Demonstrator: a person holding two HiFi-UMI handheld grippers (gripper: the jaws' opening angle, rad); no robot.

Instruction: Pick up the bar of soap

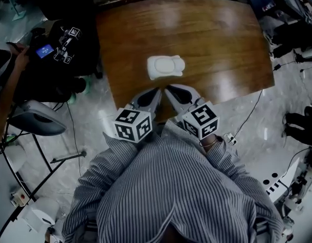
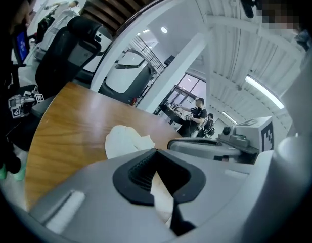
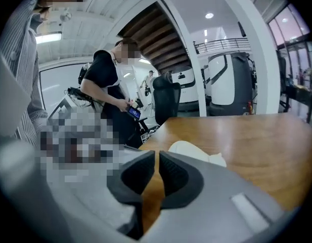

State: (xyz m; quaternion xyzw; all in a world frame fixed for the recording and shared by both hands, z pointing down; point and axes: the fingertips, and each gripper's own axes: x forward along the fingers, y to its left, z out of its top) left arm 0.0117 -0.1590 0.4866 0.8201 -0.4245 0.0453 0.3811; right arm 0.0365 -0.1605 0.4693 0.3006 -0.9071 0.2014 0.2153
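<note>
**Soap not yet grasped**

The bar of soap (image 1: 166,67) lies mid-frame on the counter (image 1: 211,34). Just below it, the left tool (image 1: 154,94) is pressed together. The right tool (image 1: 172,92) is starting to part, with nothing between its jaws. Reaching, pinching and lifting remain.

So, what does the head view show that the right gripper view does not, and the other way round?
Only the head view: the left gripper and the right gripper whole, from above, side by side at the near edge of the table, with their marker cubes. Only the right gripper view: its dark pads from close up, the jaws opening, a thin gap with nothing in it. Both: the table and the white bar of soap, lying untouched ahead of the jaws.
</note>
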